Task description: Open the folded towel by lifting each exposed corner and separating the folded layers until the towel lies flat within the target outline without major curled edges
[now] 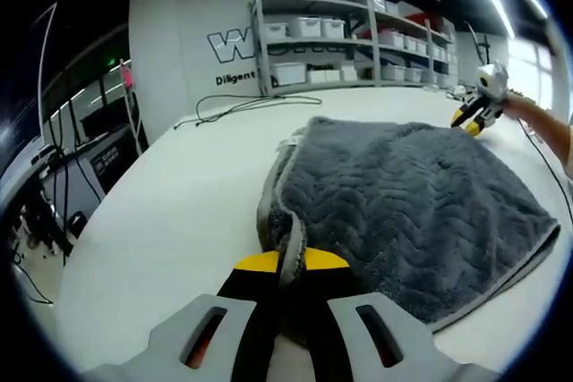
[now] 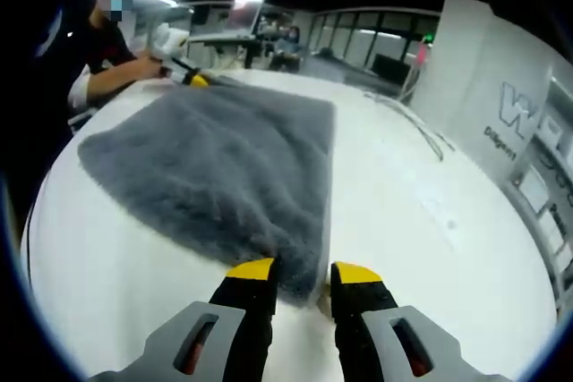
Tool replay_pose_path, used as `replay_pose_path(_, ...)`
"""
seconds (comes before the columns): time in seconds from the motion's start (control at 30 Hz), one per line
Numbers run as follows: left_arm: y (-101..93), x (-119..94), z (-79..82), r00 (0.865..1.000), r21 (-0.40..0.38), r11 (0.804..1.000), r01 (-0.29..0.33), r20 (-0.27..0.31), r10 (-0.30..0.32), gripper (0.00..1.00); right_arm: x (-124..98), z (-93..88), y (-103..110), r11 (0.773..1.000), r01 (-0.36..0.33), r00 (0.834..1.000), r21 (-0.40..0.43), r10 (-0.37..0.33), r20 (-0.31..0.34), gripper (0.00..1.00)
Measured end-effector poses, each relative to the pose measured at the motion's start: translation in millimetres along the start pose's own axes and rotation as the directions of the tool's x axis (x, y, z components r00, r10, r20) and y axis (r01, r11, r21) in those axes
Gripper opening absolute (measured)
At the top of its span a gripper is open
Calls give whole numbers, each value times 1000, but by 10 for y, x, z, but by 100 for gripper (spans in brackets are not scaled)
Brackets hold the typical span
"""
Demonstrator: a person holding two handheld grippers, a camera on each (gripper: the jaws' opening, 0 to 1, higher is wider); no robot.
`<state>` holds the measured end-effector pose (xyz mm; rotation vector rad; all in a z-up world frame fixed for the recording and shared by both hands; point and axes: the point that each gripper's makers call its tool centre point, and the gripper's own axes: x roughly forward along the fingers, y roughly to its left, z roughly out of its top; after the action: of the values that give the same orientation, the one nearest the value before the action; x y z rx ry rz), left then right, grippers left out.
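Observation:
A grey plush towel lies folded on the white table, its layered edge running toward me on the left. My left gripper is shut on that folded edge at the towel's near corner, and the fabric rises between the yellow tips. In the right gripper view the same towel spreads ahead, one corner lying between the jaws of my right gripper. Those jaws stand apart, with a sliver of table showing beside the right one. Each gripper shows small at the towel's far corner in the other view: the right gripper and the left gripper.
A person's arm reaches in over the table's far edge. Loose cables lie on the table beyond the towel. Shelves with white bins stand behind. Bare white tabletop lies left of the towel in the left gripper view.

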<state>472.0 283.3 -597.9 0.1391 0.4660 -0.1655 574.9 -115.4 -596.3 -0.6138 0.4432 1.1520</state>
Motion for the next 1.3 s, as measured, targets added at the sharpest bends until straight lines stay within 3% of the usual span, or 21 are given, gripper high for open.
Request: replay_pose_path(1.3, -65, -96, -41, 1000, -11, 1000, -9, 5, 9, 6, 48, 30, -41, 1000, 0, 1000, -8, 0, 7, 20)
